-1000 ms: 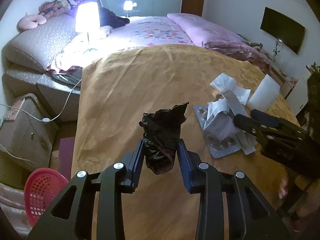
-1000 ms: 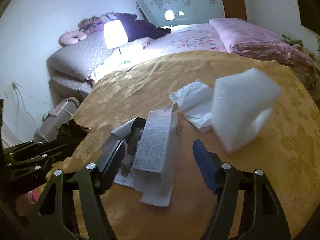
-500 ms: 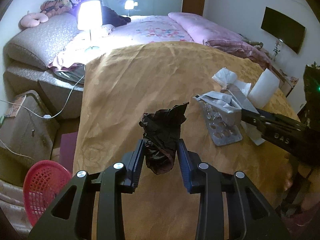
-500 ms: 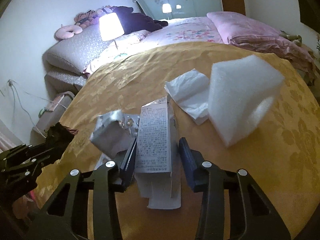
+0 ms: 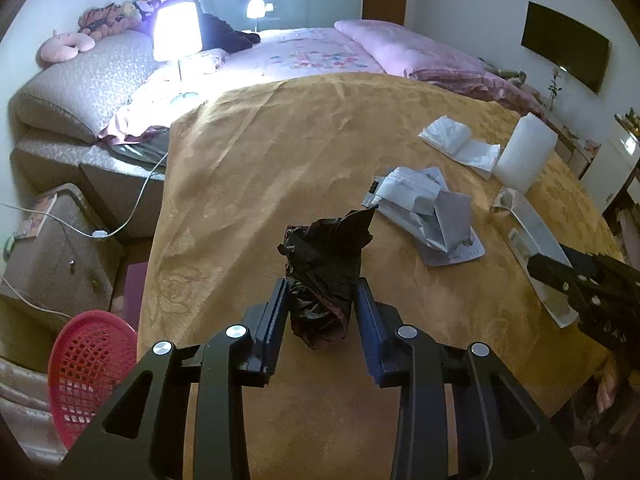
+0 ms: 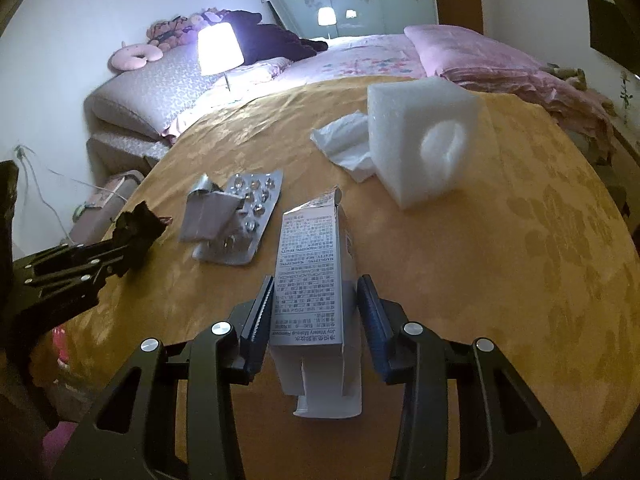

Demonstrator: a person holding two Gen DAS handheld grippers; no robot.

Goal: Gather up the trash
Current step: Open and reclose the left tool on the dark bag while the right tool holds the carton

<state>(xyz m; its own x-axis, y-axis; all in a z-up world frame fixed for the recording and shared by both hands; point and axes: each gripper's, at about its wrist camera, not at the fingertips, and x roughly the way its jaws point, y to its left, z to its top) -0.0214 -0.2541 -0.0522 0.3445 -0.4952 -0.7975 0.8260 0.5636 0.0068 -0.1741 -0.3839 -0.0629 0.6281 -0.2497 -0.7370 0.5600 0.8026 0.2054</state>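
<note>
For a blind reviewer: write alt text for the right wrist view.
The right gripper is shut on a printed white carton, above a gold tablecloth. Beyond it lie a blister pack with crumpled foil, a white foam block and a tissue. At left, the left gripper holds a crumpled black bag.

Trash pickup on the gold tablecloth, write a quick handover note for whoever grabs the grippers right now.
Left gripper: shut on black crumpled bag.
Right gripper: shut on white carton.
On the table: blister pack with folded foil, tissue, foam block.
Red basket sits on the floor left of the table.
Done: two pieces gripped. Left: bin them, collect the rest.
</note>
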